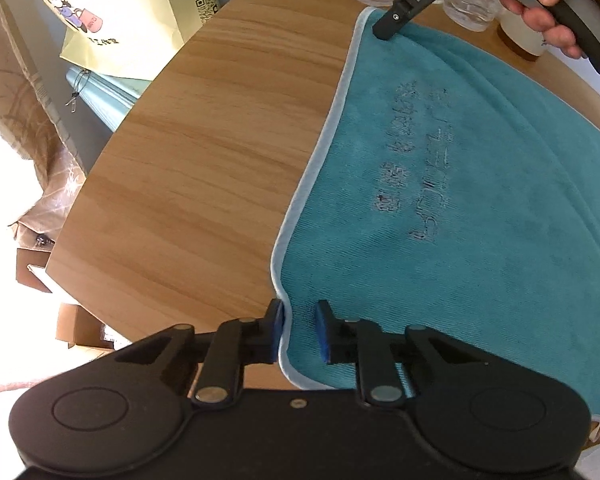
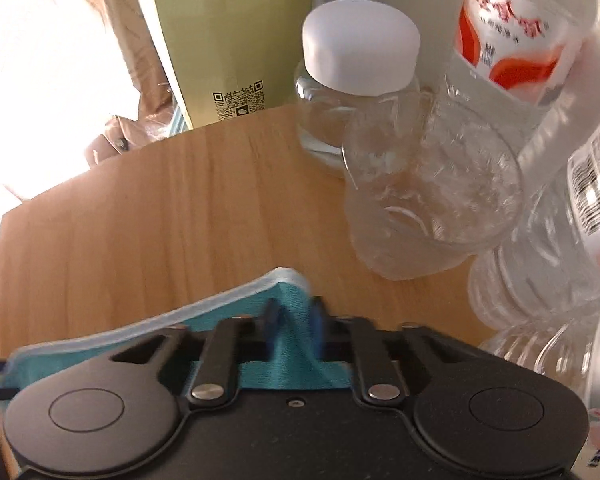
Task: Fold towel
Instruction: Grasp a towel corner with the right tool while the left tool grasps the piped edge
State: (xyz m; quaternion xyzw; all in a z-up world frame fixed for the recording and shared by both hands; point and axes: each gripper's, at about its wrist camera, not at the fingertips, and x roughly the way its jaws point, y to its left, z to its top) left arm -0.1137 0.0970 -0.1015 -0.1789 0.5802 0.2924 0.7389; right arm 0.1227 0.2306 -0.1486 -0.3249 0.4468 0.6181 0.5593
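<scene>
Lying flat on the wooden worktop (image 1: 204, 152) is a teal towel (image 1: 440, 200) with a pale trim and some faded lettering across the middle, spread over the right side of the surface as the left wrist camera sees it. The left gripper (image 1: 299, 330) sits at the towel's near left edge with its blue pads (image 1: 321, 332) apart, one on either side of the trim, so it's open around the hem and not pinching yet. The right gripper (image 2: 294, 330) is at the far left corner of the towel, a hand (image 1: 556, 4) wrapped round its handle. From its own camera a ridge of towel stands up between the pads, and they look closed in on the fabric, though that part is a bit blurry.

Past that corner, along the far edge of the worktop, there's a clear jar with a white lid (image 2: 360, 46), a crinkly clear plastic cup (image 2: 428, 200) and some water bottles with red and white labels (image 2: 512, 36). A yellowish paper bag with a QR code (image 2: 228, 40) stands beyond the worktop's left corner.
</scene>
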